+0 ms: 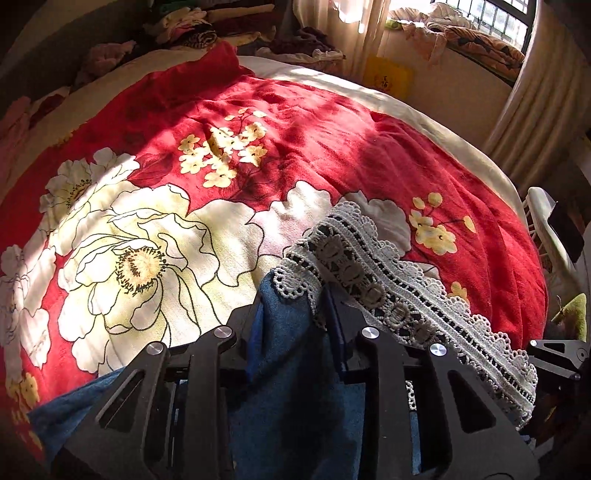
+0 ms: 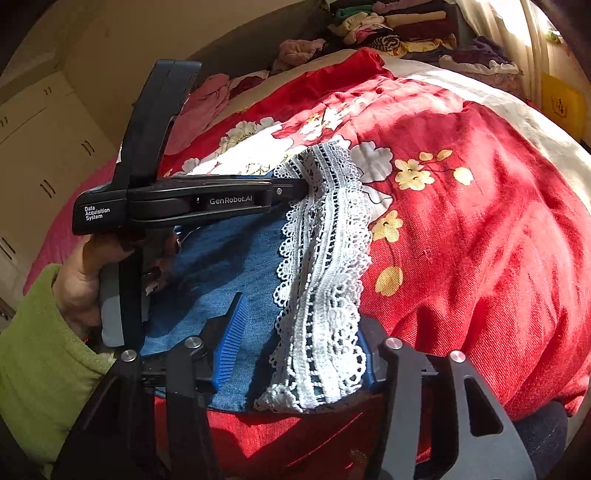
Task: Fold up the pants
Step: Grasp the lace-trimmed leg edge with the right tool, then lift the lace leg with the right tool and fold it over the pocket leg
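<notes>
Lying on the bed (image 1: 369, 122), on one red floral blanket (image 1: 332, 147): one pair of blue denim pants (image 1: 291, 369) with a white lace hem (image 1: 388, 280). Spreading across the near part of the blanket in the right wrist view, with the lace band draping over the denim edge and running from one gripper to the other.

Clamping on the pants: left gripper (image 1: 293, 306), its two fingers pressing together on a raised fold of denim and lace at the hem corner. Showing side-on in the right wrist view (black body lettered "GenRobot.AI"), gripped by one hand (image 2: 85, 280) in a green sleeve (image 2: 40, 347), its tip disappearing under the lace.

Standing apart: right gripper (image 2: 295, 354), two fingers (image 2: 232, 332) with blue ribbed pads straddling the lace and denim; the left pad standing clear of the cloth, the other sitting at the edge of the lace (contact there hard to judge).

Piling beyond the blanket's far edge: folded clothes (image 1: 192, 26), several, too jumbled to count. Hanging at the far right of the left wrist view: one cream curtain (image 1: 535, 92) beside a barred window (image 1: 495, 18).
</notes>
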{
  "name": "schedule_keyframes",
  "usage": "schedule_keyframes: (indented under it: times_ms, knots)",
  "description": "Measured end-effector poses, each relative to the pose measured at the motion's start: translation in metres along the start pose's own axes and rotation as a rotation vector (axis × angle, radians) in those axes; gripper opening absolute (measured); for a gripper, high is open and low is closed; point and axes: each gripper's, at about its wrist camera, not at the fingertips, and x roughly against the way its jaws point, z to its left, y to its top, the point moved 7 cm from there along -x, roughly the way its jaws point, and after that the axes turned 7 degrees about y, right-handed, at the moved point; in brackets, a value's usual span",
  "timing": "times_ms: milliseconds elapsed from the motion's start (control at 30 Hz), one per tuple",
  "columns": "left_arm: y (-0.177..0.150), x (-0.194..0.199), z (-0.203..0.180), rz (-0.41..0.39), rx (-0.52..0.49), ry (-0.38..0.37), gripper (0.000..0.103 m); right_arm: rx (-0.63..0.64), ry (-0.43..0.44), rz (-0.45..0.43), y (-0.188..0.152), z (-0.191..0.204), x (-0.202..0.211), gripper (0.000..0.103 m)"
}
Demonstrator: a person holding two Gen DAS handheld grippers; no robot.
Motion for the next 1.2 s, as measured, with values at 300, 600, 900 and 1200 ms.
schedule_keyframes:
  times_ms: [300,600,900,1200]
  knots:
    - [-0.003,0.032,0.012,-0.057,0.063,-0.027,0.01,0.047,0.048,-0.064,0.004,0.021,0.017,0.02]
    - [-0.009,0.082,0.043,-0.149,0.15,-0.058,0.01,0.143,0.143,-0.088,0.016,0.084,0.032,0.02]
    - [-0.045,0.114,0.113,-0.194,0.266,0.016,0.01,0.282,0.234,0.002,0.022,0.165,-0.01,0.02]
    - [-0.138,0.126,0.204,-0.162,0.497,0.174,0.014,0.437,0.241,0.195,-0.032,0.229,-0.095,0.02]
